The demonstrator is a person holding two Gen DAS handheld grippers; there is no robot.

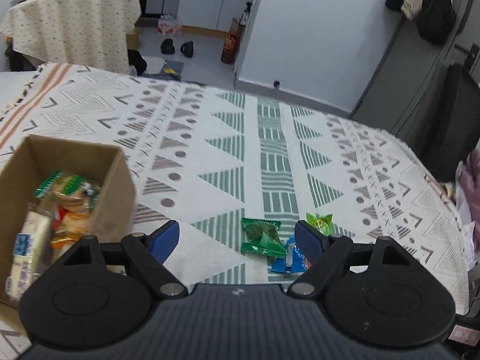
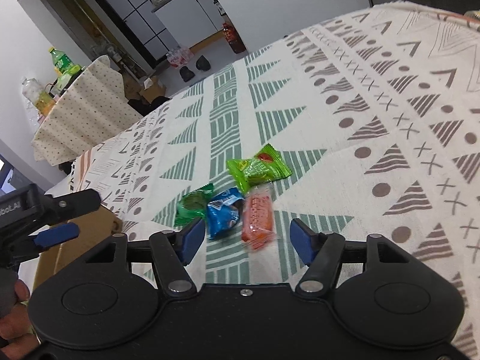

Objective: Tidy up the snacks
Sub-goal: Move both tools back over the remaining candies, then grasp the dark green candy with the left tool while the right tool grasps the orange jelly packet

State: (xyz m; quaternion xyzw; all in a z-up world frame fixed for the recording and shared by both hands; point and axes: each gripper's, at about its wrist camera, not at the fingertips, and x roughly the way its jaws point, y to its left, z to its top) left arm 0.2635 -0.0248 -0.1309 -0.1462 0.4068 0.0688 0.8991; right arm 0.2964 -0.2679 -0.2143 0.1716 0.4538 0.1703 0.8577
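Even, soft indoor light, faint shadows; fisheye bends the edges, with slight motion blur throughout.
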